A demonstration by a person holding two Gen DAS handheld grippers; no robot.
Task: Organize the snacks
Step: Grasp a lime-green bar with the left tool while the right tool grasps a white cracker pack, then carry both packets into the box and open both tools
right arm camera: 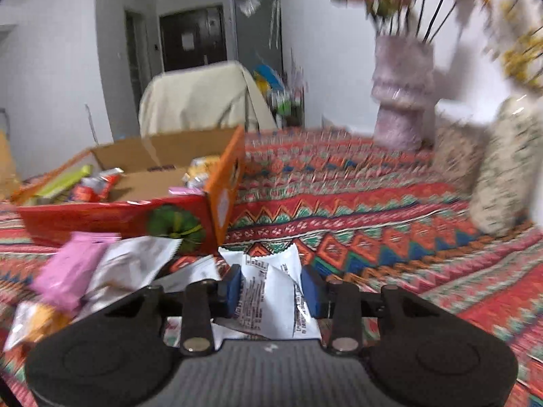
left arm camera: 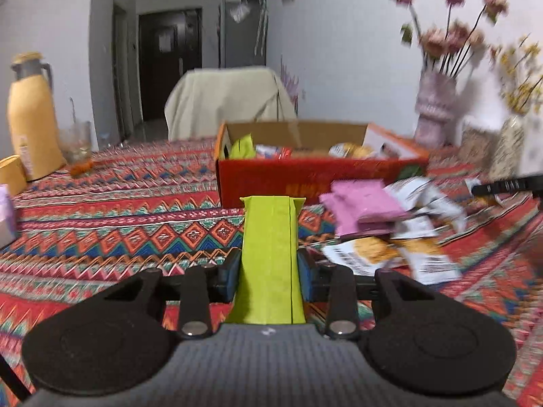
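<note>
My left gripper [left arm camera: 269,271] is shut on a lime-green snack packet [left arm camera: 269,247] and holds it above the patterned tablecloth, short of the red cardboard box [left arm camera: 305,176]. The box holds several snacks and also shows in the right wrist view [right arm camera: 101,217]. My right gripper [right arm camera: 271,290] is shut on a white snack packet [right arm camera: 268,291] at the edge of a pile of loose packets, with a pink packet [right arm camera: 71,268] to its left. In the left wrist view the pile, with its pink packets [left arm camera: 363,208], lies right of the green packet.
A yellow thermos [left arm camera: 30,115] and a glass [left arm camera: 76,140] stand at the far left of the table. A pink vase with flowers [right arm camera: 402,91] and patterned jars [right arm camera: 505,169] stand at the right. A cloth-covered chair [left arm camera: 227,101] is behind the box.
</note>
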